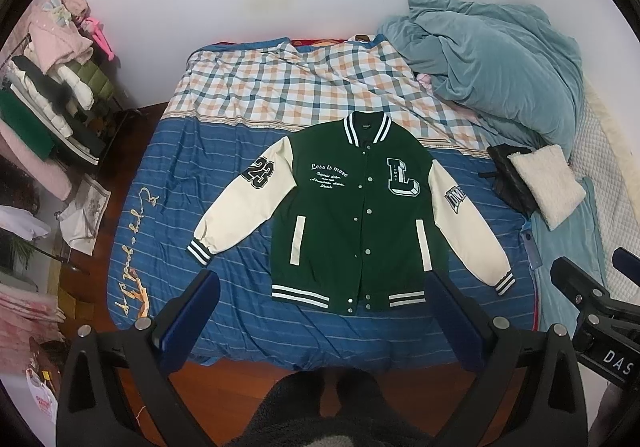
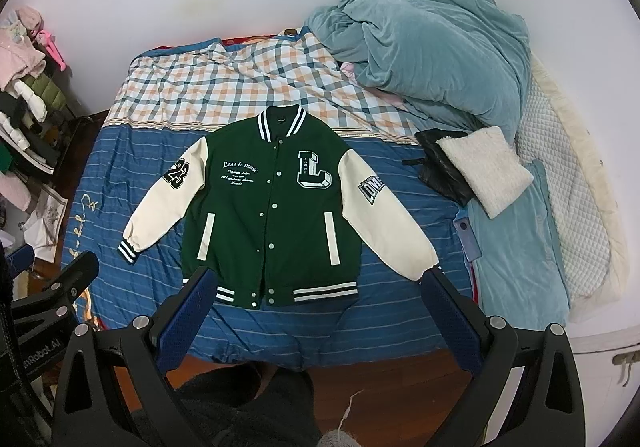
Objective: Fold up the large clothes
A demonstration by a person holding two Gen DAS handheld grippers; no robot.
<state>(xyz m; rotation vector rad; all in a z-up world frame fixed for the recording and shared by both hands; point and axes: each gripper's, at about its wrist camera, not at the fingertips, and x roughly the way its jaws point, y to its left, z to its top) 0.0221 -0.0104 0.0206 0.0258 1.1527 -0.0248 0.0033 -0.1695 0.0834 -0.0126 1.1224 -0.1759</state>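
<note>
Grippers: left (image 1: 320, 311) and right (image 2: 316, 307) both spread, empty, hanging above jacket (image 1: 352, 215).
Jacket flat on bed (image 1: 240, 311), front up, sleeves splayed. Best pinch cuffs, fold sleeves inward first.

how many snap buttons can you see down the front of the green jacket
7 down the jacket placket: one under the collar, five spaced down the middle from chest to waist, one on the hem band. A second hem snap sits beside it.
</note>
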